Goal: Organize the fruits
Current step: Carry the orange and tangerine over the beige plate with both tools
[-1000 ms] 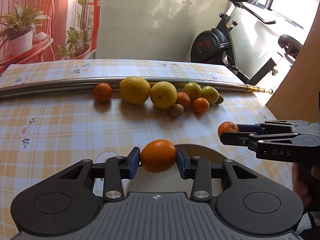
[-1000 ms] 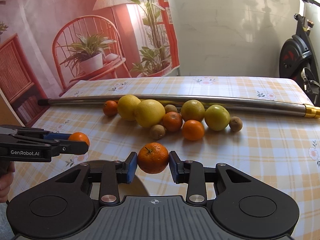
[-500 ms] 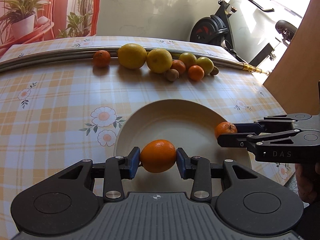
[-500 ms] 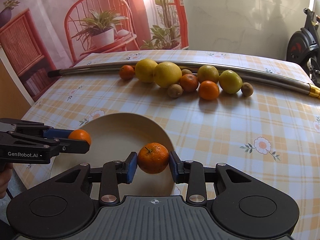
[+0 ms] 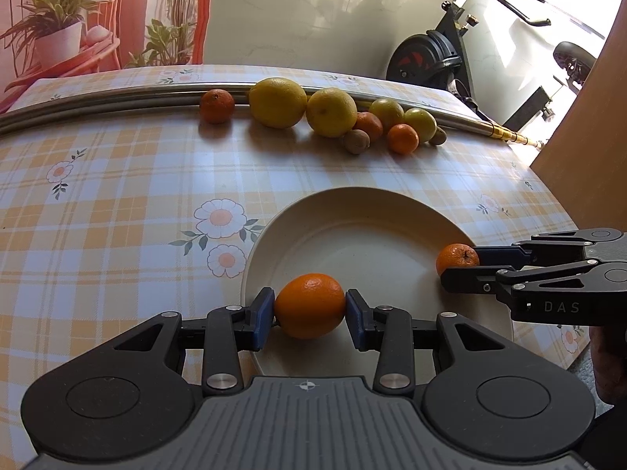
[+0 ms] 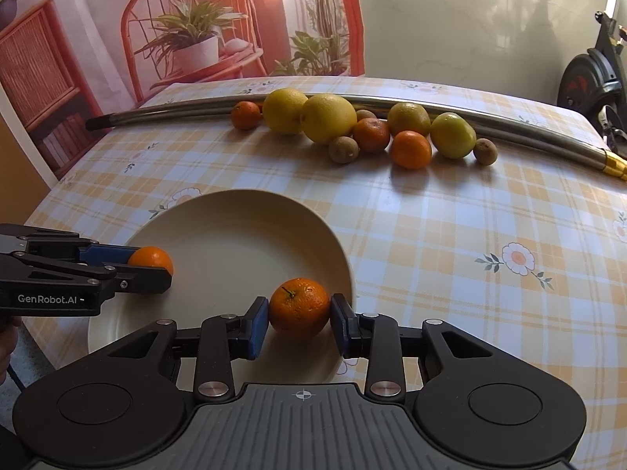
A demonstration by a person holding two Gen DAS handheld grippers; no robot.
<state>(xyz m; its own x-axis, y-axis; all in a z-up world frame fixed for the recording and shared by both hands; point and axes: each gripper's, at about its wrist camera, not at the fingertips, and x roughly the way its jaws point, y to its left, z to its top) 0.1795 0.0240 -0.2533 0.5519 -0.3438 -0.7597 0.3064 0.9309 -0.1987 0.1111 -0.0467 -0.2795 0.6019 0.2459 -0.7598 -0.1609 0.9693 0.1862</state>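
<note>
My left gripper (image 5: 309,311) is shut on an orange (image 5: 309,305) and holds it over the near left part of a cream plate (image 5: 352,235). My right gripper (image 6: 299,319) is shut on a second orange with a stem (image 6: 299,305) over the plate's right rim (image 6: 243,199). Each gripper shows in the other's view: the right one (image 5: 460,268) with its orange (image 5: 456,258), the left one (image 6: 151,270) with its orange (image 6: 151,258). A row of loose fruit (image 5: 329,111) lies at the far side of the table.
The row holds two large yellow citrus (image 6: 327,117), several small oranges (image 6: 409,149), green-yellow fruits (image 6: 452,135) and kiwis (image 6: 343,149). A long metal pole (image 6: 509,125) lies behind them. The checked tablecloth (image 5: 98,215) covers the table. An exercise bike (image 5: 431,55) stands beyond.
Both grippers have pulled back and tilted down with their oranges; the plate, barely in view a second ago, is now fully in view beneath them. Both grips are unchanged.
</note>
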